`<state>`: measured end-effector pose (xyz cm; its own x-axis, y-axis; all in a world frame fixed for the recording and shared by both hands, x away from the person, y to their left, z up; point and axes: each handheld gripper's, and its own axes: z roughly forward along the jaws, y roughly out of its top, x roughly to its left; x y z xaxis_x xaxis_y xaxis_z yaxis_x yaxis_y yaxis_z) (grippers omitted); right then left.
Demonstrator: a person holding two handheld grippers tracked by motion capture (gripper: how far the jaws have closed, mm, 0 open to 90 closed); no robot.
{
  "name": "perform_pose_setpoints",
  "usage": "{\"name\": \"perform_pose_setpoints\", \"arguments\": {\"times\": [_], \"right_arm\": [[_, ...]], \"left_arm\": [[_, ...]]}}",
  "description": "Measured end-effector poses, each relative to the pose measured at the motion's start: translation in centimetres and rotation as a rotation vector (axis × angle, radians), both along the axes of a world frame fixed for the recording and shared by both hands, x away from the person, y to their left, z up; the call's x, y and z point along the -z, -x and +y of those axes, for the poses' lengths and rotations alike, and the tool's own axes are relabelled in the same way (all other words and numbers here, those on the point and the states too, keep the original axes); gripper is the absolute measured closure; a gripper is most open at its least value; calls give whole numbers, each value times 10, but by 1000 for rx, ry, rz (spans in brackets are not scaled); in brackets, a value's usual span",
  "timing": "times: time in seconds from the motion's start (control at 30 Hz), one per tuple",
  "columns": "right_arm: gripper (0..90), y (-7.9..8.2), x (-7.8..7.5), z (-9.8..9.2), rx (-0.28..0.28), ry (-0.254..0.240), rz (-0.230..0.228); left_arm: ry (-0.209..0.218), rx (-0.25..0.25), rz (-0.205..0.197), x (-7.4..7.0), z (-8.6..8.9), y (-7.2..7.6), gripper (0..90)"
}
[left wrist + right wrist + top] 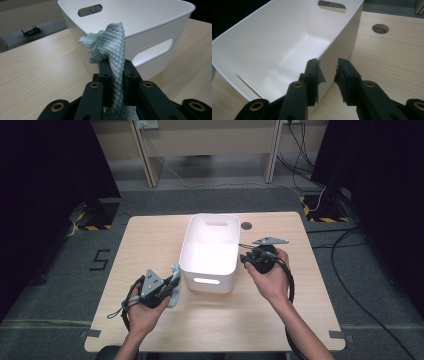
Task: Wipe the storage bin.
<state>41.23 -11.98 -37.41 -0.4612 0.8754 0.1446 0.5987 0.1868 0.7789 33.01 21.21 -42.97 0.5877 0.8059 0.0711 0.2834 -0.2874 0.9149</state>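
A white plastic bin [186,251] with handle slots stands in the middle of the wooden table [145,237]. My left gripper [173,283] sits at the bin's near left corner and is shut on a pale green waffle-textured cloth [112,42]. The cloth bunches up above the pads, in front of the bin's outer wall [150,32]. My right gripper [245,255] is at the bin's right side. In the right gripper view its jaws [328,72] stand open, one on either side of the bin's right wall [262,50], with a gap and no grip.
A round cable hole [246,225] lies in the table behind the bin's right corner, also seen as the hole [380,28] from the right gripper. Cables [350,285] trail over the grey floor to the right. Wooden furniture legs [150,165] stand beyond the table.
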Motion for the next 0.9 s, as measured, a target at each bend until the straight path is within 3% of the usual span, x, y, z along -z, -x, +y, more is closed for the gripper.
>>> {"name": "perform_pose_setpoints", "arguments": {"times": [0.1,0.3,0.47,0.7,0.9], "right_arm": [[662,-1,1,6,-11,-5,8],[657,-2,2,10,25,-4,43],[639,-1,-5,12,30,-28,17],[650,-1,6,25,9,29,54],[657,1,10,33,7,68,33]], "left_arm": [[-9,33,-9,2,-5,7,801],[-22,64,12,12,-12,-2,800],[-19,79,17,16,-19,-6,799],[-24,73,3,20,-21,-7,799],[-30,52,-5,21,-16,-8,800]]}}
